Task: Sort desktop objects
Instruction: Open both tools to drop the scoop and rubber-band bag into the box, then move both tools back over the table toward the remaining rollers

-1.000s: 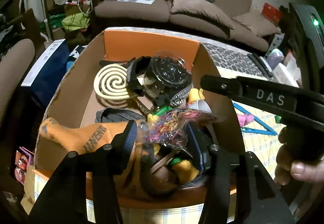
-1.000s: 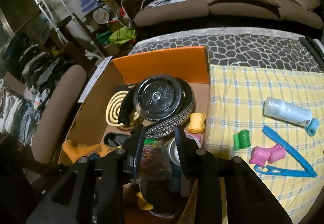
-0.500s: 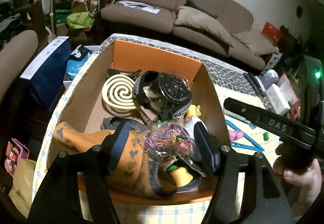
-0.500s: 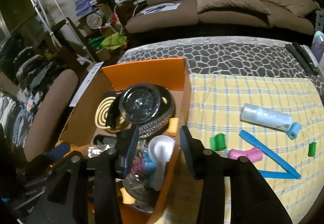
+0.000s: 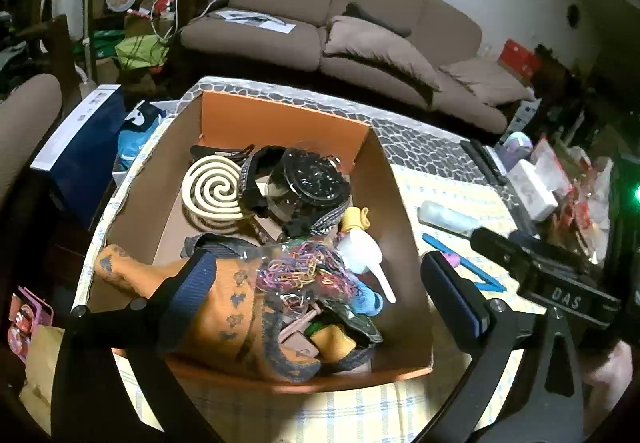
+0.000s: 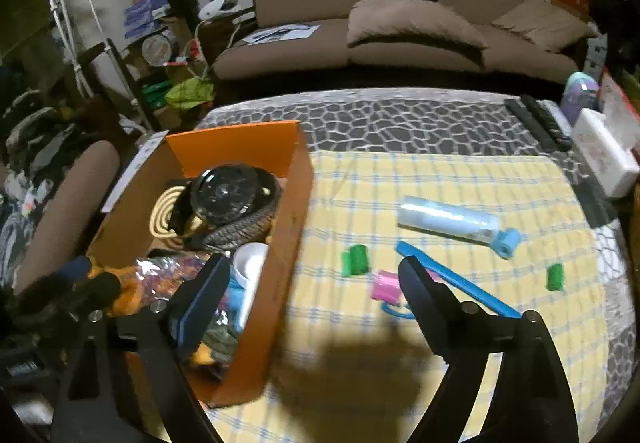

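Paperclips (image 5: 304, 271) in their clear bag now lie in the orange box (image 5: 280, 123), just under the spread left gripper (image 5: 320, 283), which has let go. The right gripper (image 6: 312, 283), spread wide too, has swung toward the pink roller (image 6: 385, 285) ahead, likely next.

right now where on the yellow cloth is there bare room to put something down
Free: the near yellow cloth between the orange box wall and the right gripper, and the far strip above the white bottle. Crowded: around the pink roller, blue hanger and green rollers.
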Motion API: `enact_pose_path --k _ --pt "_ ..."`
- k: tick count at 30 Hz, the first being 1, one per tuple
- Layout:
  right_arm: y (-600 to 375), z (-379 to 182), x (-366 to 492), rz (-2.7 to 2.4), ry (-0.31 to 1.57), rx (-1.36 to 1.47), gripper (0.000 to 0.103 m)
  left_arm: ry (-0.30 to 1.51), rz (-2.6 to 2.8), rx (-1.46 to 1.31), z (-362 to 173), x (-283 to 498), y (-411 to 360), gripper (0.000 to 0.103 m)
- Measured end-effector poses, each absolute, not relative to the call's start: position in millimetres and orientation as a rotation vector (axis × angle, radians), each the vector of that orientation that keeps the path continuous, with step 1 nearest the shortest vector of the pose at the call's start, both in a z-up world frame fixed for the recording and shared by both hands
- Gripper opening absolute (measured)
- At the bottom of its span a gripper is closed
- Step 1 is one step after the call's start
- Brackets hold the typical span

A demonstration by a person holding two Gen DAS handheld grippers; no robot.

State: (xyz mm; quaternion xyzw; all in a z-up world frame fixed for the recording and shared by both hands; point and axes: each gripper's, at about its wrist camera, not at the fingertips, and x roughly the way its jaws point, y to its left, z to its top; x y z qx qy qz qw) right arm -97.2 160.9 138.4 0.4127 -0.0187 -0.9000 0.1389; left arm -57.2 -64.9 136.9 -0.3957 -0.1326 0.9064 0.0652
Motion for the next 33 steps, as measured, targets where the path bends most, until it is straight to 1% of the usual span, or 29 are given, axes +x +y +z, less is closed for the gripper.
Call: enact_pose_path --k 3,4,10,16,24,33 --pt "167.8 139.7 -87.7 -2.639 -0.025 1.188 0.101 -0.396 2.726 -1.192 137.1 -56.9 -60.2 0.103" --pt "169.7 139.8 -85.3 -2.649 -0.017 1.186 0.102 -0.39 2.723 -1.191 137.2 -56.9 -57.5 0.103" --pt "185.1 133.1 -79.1 -2.661 0.028 1.222 0.102 -0.348 2.7 -1.174 138.3 -57.9 -33.3 0.103" --pt "210.0 126.1 -81.2 -2.671 0.015 1.254 0.102 -0.298 2.654 -1.155 136.1 -58.7 -0.7 0.103" --pt "274.2 112.7 -91.0 -2.726 -0.065 1.327 0.102 -0.209 2.574 -1.152 128.8 -60.7 56.6 0.103" --pt "348.7 94.3 -101.4 -2.783 -0.173 1.411 0.102 -0.09 2.5 -1.172 107.9 -63.0 115.6 0.103"
